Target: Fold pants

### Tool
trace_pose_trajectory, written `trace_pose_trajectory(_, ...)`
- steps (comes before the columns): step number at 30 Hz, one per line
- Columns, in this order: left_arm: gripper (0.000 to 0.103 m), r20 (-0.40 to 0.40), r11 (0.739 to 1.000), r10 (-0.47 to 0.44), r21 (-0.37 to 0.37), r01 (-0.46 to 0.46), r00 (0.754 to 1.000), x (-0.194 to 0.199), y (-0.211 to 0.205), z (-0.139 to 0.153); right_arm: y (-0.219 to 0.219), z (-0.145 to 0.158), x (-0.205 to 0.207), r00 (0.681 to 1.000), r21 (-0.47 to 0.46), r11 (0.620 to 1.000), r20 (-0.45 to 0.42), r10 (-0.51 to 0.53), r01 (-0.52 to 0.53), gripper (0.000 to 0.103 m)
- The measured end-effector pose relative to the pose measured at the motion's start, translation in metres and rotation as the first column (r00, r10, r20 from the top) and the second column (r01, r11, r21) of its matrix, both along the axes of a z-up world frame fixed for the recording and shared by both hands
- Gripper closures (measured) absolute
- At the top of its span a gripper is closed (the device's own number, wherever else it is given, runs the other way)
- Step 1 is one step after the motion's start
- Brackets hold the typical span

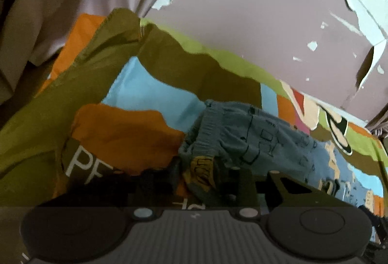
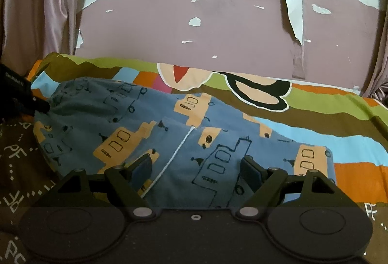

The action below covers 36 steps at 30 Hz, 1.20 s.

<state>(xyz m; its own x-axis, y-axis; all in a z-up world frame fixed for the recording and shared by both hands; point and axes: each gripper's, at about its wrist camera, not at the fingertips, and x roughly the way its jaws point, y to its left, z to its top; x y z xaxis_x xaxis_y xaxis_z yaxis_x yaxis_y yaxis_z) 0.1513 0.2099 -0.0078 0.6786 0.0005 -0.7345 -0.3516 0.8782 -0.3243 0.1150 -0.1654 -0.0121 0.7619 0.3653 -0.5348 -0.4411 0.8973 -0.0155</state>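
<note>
Peeling pink wall [image 2: 218,29] behind, bed w/ bright patchwork cover [image 2: 339,140] below. Pants [image 2: 150,133] lie across mid frame in right view, waistband at left. Your left gripper [image 1: 206,176] at lower centre: jaws pinching waistband, prob. to anchor that end. Your right gripper [image 2: 197,167]: jaws spread wide over leg fabric, nothing pinched yet, likely lining up next grab.

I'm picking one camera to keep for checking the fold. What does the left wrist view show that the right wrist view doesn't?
Only the left wrist view: the left gripper closing on the pants' elastic waistband, up close.

Only the right wrist view: the right gripper, wide open above the pants, and the white seam line.

Both: the blue printed pants, the striped bedsheet and the peeling wall.
</note>
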Motion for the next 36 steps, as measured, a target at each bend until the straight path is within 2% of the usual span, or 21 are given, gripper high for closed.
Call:
trace_pose_trajectory(4,0.071,-0.01,0.996,0.004,-0.09,-0.005,1.0,-0.002,0.01,-0.007,-0.002,0.0,-0.001,1.0,0.005,1.0,0.0,-0.002,0.002,0.021)
trace_pose_trajectory(6,0.067,0.007,0.985,0.025,-0.169,-0.023,1.0,-0.005,0.018,-0.013,-0.003,0.001,-0.003,1.0,0.008,1.0,0.01,-0.01,0.01,0.021)
trace_pose_trajectory(8,0.051,0.017,0.967,0.046,-0.25,-0.04,0.999,-0.007,0.026,-0.019,-0.003,0.0,-0.004,1.0,0.001,1.0,0.014,-0.008,0.008,0.02)
trace_pose_trajectory(10,0.049,0.021,0.955,0.067,-0.29,-0.058,0.998,-0.007,0.03,-0.022,-0.001,-0.002,-0.004,1.0,-0.004,1.0,0.008,-0.004,0.004,0.02)
trace_pose_trajectory(12,0.05,0.018,0.95,0.081,-0.304,-0.072,0.997,-0.007,0.031,-0.023,-0.001,-0.002,-0.003,1.0,-0.001,1.0,0.006,-0.007,0.007,0.02)
trace_pose_trajectory(13,0.055,0.015,0.949,0.089,-0.306,-0.081,0.996,-0.008,0.032,-0.024,-0.001,-0.002,-0.003,1.0,-0.001,1.0,0.005,-0.005,0.005,0.02)
trace_pose_trajectory(14,0.065,0.011,0.948,0.099,-0.306,-0.091,0.995,-0.008,0.032,-0.024,0.0,-0.002,-0.003,1.0,-0.002,1.0,0.005,-0.004,0.004,0.02)
trace_pose_trajectory(17,0.072,0.01,0.935,0.128,-0.333,-0.118,0.992,-0.01,0.034,-0.026,-0.001,-0.002,-0.002,1.0,-0.002,1.0,0.004,-0.003,0.003,0.02)
trace_pose_trajectory(18,0.073,0.019,0.935,0.133,-0.334,-0.119,0.991,-0.011,0.033,-0.025,-0.001,-0.002,-0.002,1.0,-0.001,1.0,0.002,-0.003,0.003,0.019)
trace_pose_trajectory(20,0.088,0.057,0.945,0.122,-0.311,-0.099,0.991,-0.013,0.027,-0.019,0.0,-0.004,-0.001,1.0,0.001,1.0,0.0,-0.004,0.004,0.019)
trace_pose_trajectory(23,0.091,0.131,0.98,0.056,-0.194,-0.03,0.99,-0.016,0.008,0.0,0.0,-0.006,-0.001,1.0,0.004,1.0,0.001,-0.008,0.008,0.017)
trace_pose_trajectory(25,0.091,0.187,0.992,0.005,-0.128,0.02,0.982,-0.018,-0.003,0.015,0.0,-0.008,0.0,1.0,0.003,1.0,0.002,-0.012,0.012,0.015)
trace_pose_trajectory(30,0.091,0.269,0.993,-0.065,-0.079,0.089,0.961,-0.02,-0.021,0.043,0.0,-0.008,-0.001,1.0,0.004,1.0,0.013,-0.014,0.014,0.015)
trace_pose_trajectory(36,0.092,0.311,0.984,-0.152,-0.042,0.174,0.938,-0.016,-0.049,0.069,0.002,-0.008,-0.002,1.0,-0.017,1.0,0.024,-0.002,0.002,0.015)
